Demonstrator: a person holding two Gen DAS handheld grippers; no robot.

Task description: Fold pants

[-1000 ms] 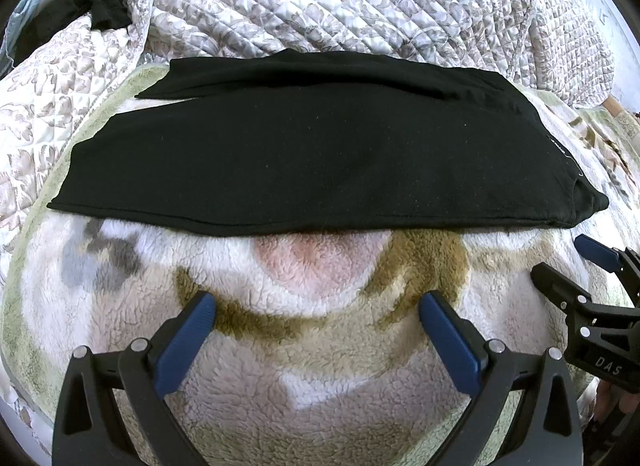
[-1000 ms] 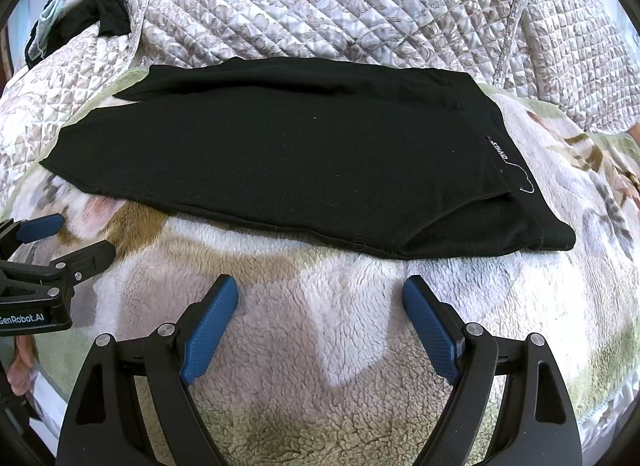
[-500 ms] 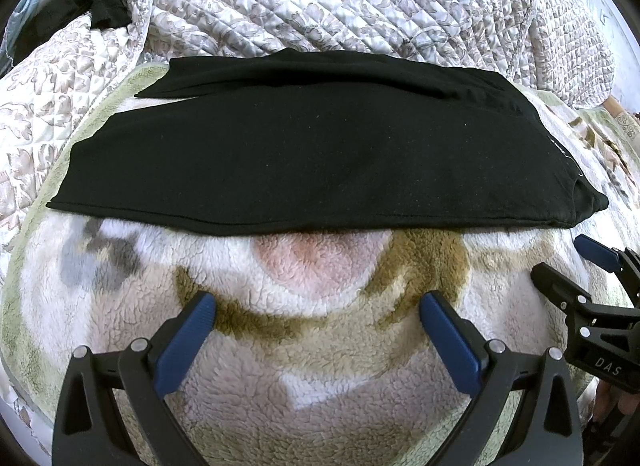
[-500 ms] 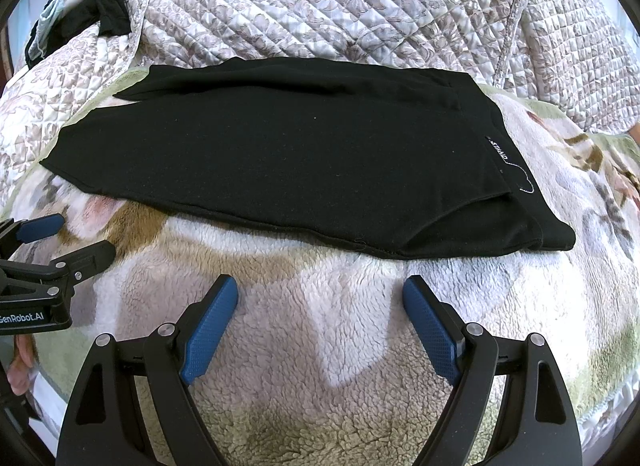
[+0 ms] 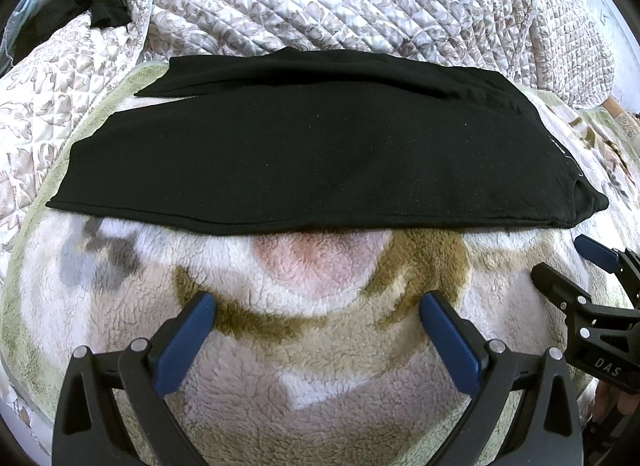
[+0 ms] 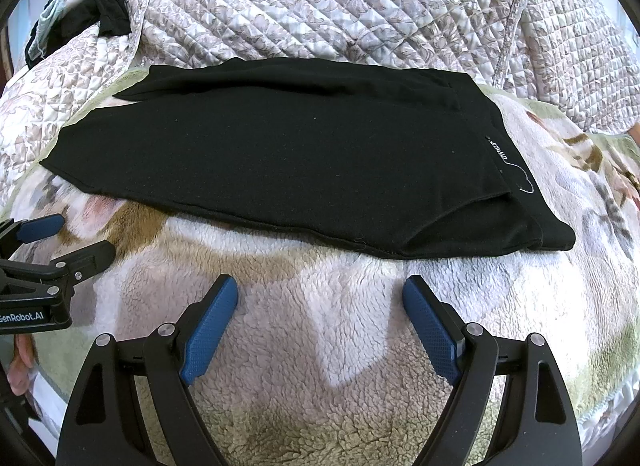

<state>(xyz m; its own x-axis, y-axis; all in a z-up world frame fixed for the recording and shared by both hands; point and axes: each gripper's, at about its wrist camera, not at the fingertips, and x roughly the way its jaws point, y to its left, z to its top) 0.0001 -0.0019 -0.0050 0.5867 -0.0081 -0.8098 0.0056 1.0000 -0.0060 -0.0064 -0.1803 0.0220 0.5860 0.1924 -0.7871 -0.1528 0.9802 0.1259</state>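
Two tools were observed with fingers spread apart and gripping nothing: the left tool (image 5: 316, 310) and the right tool (image 6: 320, 294), both low over a fleece blanket (image 5: 320, 398). Black pants (image 5: 312, 153) lay folded lengthwise, flat on that blanket, just beyond both tools and untouched.

Bare cream-and-brown fleece blanket (image 5: 320, 346) lies open before my tongs; only the flat black fabric pants (image 6: 280, 153) lie ahead.
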